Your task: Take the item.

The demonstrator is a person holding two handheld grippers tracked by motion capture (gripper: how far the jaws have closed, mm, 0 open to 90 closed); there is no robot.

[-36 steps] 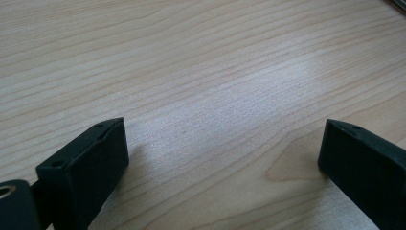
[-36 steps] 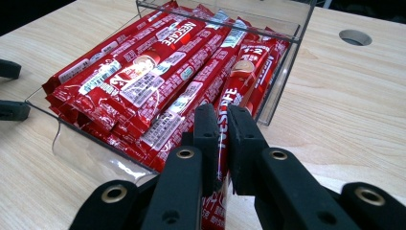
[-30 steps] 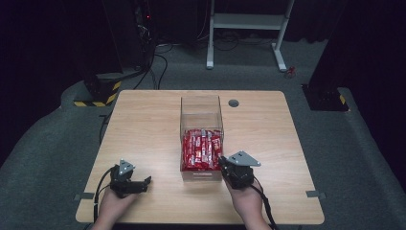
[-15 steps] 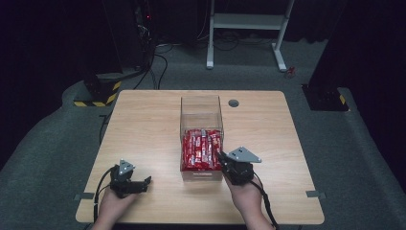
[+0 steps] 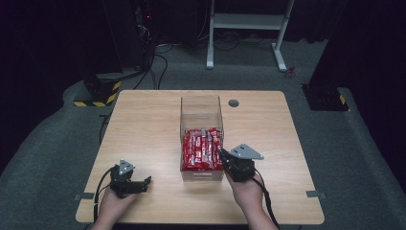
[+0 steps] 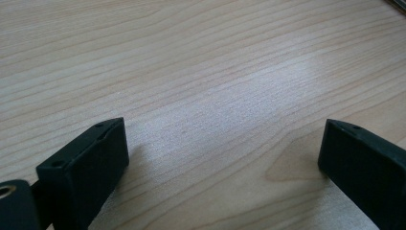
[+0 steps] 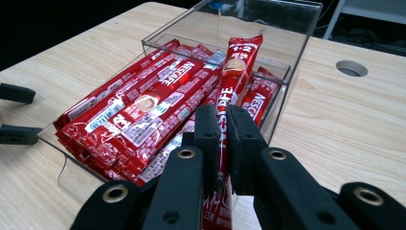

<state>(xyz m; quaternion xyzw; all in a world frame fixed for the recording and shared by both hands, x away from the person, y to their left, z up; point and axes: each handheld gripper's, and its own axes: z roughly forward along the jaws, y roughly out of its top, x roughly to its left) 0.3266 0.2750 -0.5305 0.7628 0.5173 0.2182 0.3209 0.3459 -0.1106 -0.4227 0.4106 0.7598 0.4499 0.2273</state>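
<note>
A clear plastic box [image 5: 201, 99] stands mid-table, its near half packed with red Nescafe stick sachets [image 5: 201, 149]. My right gripper [image 5: 223, 156] hovers at the box's near right corner, shut on one red sachet [image 7: 235, 67] that sticks out forward over the pile [image 7: 143, 105] and the box wall [image 7: 298, 52]. The right gripper [image 7: 221, 120] pinches the stick near its lower end. My left gripper [image 5: 146, 182] rests low at the table's front left, and the left gripper [image 6: 222, 143] stands open over bare wood. The left gripper's fingertips [image 7: 16, 93] show beyond the box.
The wooden table [image 5: 143, 124] has a round cable hole [image 5: 233, 103] behind the box to the right, seen as the hole [image 7: 352, 68] too. A white frame stand [image 5: 249, 21] and dark equipment stand on the floor beyond the table.
My right gripper has risen slightly and edged toward the box with the sachet in it. The left gripper has stayed put.
</note>
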